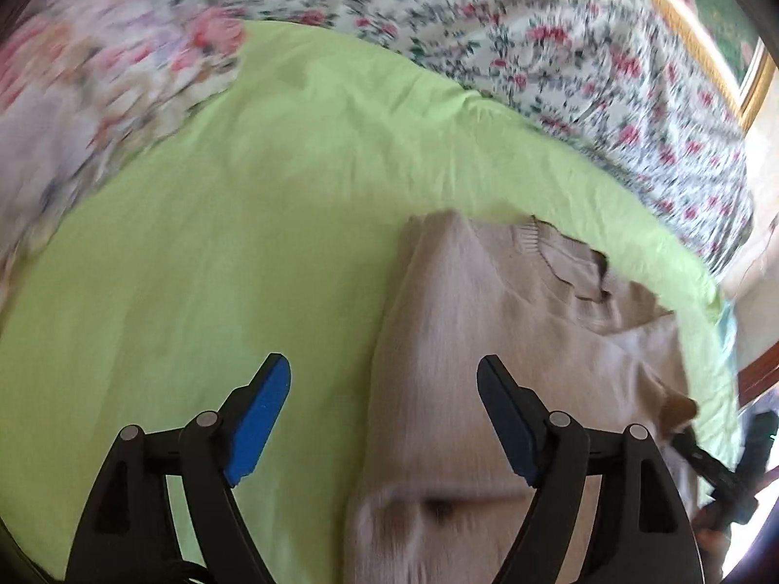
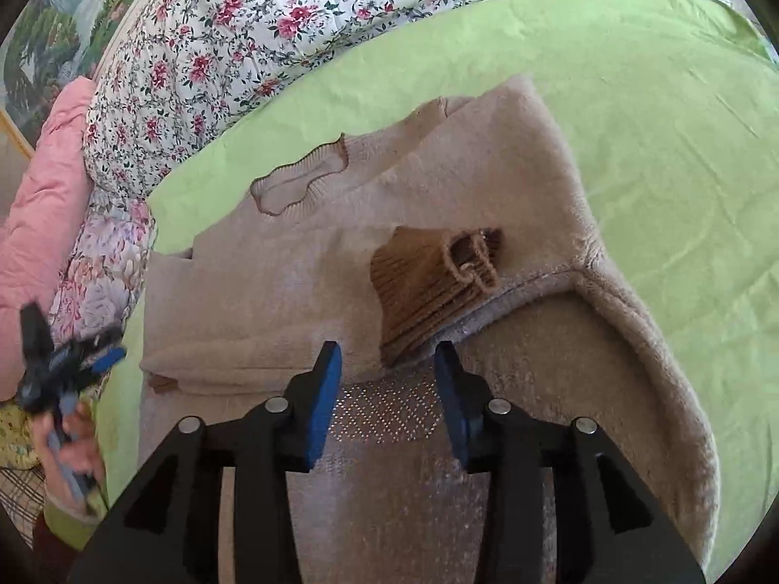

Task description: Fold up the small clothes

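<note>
A beige knit sweater (image 2: 302,263) lies on a light green sheet (image 2: 657,146), with both sleeves folded in over the body. A brown ribbed cuff (image 2: 428,282) rests on the chest, just ahead of my right gripper (image 2: 387,360), which is open and empty above a studded patch. In the left wrist view the sweater (image 1: 487,340) lies under and right of my left gripper (image 1: 384,379), open and empty above its left edge. The left gripper also shows in the right wrist view (image 2: 73,365), held in a hand.
A floral quilt (image 2: 233,39) is bunched along the far edge of the sheet. A pink padded blanket (image 2: 44,194) lies at the far left. A framed picture (image 1: 711,29) leans behind the quilt. The other gripper (image 1: 730,467) shows at the left wrist view's right edge.
</note>
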Tool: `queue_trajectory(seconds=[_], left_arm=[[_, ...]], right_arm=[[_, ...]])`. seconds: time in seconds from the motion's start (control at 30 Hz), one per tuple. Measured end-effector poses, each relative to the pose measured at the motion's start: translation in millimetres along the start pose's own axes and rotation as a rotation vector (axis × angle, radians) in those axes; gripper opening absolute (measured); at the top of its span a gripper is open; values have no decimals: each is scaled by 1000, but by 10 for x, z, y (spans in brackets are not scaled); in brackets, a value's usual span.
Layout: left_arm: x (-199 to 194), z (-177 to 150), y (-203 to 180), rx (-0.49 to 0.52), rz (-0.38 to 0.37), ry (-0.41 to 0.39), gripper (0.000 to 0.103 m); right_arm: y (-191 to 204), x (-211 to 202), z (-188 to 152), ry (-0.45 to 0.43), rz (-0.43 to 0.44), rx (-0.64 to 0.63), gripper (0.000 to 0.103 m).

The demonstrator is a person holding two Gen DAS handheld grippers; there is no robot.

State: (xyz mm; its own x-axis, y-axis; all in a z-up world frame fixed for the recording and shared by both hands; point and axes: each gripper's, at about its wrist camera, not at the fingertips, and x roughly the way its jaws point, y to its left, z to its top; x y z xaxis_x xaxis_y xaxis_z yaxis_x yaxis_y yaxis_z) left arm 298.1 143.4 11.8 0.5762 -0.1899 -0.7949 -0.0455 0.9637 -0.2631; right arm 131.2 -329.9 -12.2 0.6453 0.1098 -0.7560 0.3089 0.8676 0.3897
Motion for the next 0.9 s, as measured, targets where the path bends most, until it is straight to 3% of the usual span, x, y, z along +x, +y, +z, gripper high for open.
queue_trajectory(seconds=[0.1,0.17,0.3,0.4,0.5,0.63,0.8,0.9], left_arm=[[157,148,-71,25,-4,39,80],[164,127,-69,19,7,31,80],[79,-159,0,-28,23,2,80],[64,-389,63,-56,41,9,80],[111,-531,111,-74,47,29,80],[129,-578,156,-104,24,26,80],[152,-619,161,-99,14,21,80],[133,-641,163,-100,1,19,80]], right_arm=[[186,-121,29,-31,45,-51,41],[369,-131,142,-32,129,-99,41],[664,372,657,127,387,-59,43],[1129,925,987,263,421,-117,50],[1482,1390,1161,375,533,-93,53],[2065,2025,1238,490,517,-151,56],[2402,2588,1103,633,458,-178,59],[2585,2781,1047,629,479,-208,34]])
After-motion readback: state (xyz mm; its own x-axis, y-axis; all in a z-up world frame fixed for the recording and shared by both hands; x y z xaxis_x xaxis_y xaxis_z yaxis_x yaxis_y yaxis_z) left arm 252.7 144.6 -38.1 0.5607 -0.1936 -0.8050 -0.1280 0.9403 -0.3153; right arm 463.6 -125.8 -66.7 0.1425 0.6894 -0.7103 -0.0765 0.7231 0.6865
